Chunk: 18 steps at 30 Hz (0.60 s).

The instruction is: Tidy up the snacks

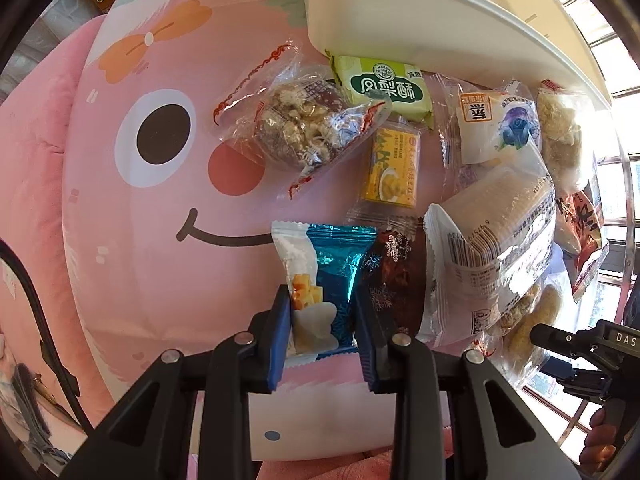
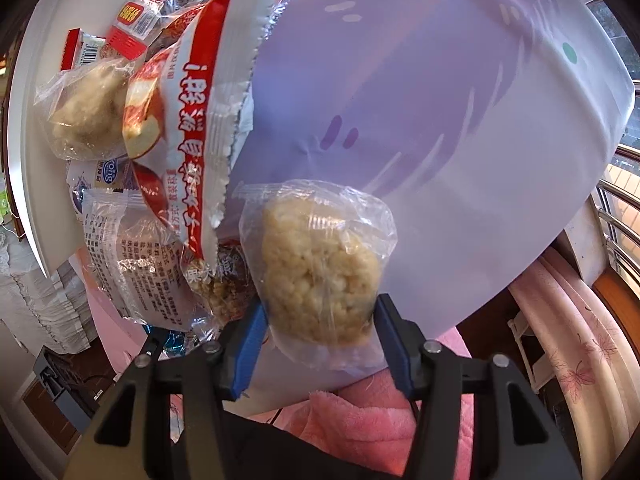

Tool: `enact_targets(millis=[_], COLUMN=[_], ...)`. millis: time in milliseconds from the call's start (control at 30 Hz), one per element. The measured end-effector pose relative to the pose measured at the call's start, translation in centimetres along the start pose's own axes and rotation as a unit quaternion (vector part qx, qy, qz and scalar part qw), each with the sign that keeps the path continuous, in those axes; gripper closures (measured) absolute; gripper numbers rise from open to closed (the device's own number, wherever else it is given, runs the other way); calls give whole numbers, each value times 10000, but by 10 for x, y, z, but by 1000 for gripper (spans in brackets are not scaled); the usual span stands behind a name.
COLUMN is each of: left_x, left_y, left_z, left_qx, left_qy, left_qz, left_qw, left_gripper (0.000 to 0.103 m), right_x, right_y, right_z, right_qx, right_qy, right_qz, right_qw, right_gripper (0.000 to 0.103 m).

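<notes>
In the left wrist view, the left gripper (image 1: 322, 320) sits at the lower centre of the frame, and its two blue pads (image 1: 278, 336) are pressed against the sides of a blue and white snack packet (image 1: 320, 276) with cheese cubes printed on it. The jaws are closed on this packet, which lies on a pink mat with a cartoon face (image 1: 160, 160). Just to the right of the packet is a dark brown wrapper with snowflakes (image 1: 390, 276). Higher in the frame lie a yellow cake packet (image 1: 394, 166), a green pineapple cake packet (image 1: 386, 88) and a clear bag of nut candy (image 1: 296, 124). A white bin (image 1: 400, 20) stands at the upper centre.

In the right wrist view, the right gripper (image 2: 320, 324) is at the lower centre, about half open. A clear bag with a puffed rice cake (image 2: 320, 264) is between its blue fingers (image 2: 250, 344); the fingers touch the bag on both sides. To the upper left, a red and white apple snack bag (image 2: 200, 120) leans over other packets.
</notes>
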<state>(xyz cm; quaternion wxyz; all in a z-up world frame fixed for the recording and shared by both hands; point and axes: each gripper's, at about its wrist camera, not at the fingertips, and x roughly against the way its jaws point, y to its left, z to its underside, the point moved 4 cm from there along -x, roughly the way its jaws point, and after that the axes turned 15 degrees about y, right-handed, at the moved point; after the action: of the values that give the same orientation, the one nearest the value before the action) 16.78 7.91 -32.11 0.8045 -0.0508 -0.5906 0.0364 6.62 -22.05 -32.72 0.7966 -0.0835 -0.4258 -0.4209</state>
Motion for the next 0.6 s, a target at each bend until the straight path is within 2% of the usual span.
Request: enact_targets(millis=[200, 500, 533, 567, 600], left_x=[24, 70, 74, 79, 84], left_y=[4, 5, 5, 6, 6], left_z=[12, 54, 59, 59, 64], left_qx=[107, 5, -4, -7, -12], left_qy=[-333, -947, -999, -1057, -1114], left_qz=[42, 180, 214, 230, 247], left_qw=[9994, 9953, 9948, 9941, 9935], left_gripper=[75, 75, 75, 75, 75], right_x=[8, 27, 30, 32, 34], right_y=[0, -2, -3, -2, -1], right_z=[13, 47, 52, 58, 62], right_qx=[168, 631, 693, 758, 839], right_qy=[-164, -478, -524, -597, -655], right_qz=[-113, -389, -441, -486, -553], right_qw=[9997, 9961, 9952, 9941, 9928], right_gripper=[51, 52, 55, 81, 97])
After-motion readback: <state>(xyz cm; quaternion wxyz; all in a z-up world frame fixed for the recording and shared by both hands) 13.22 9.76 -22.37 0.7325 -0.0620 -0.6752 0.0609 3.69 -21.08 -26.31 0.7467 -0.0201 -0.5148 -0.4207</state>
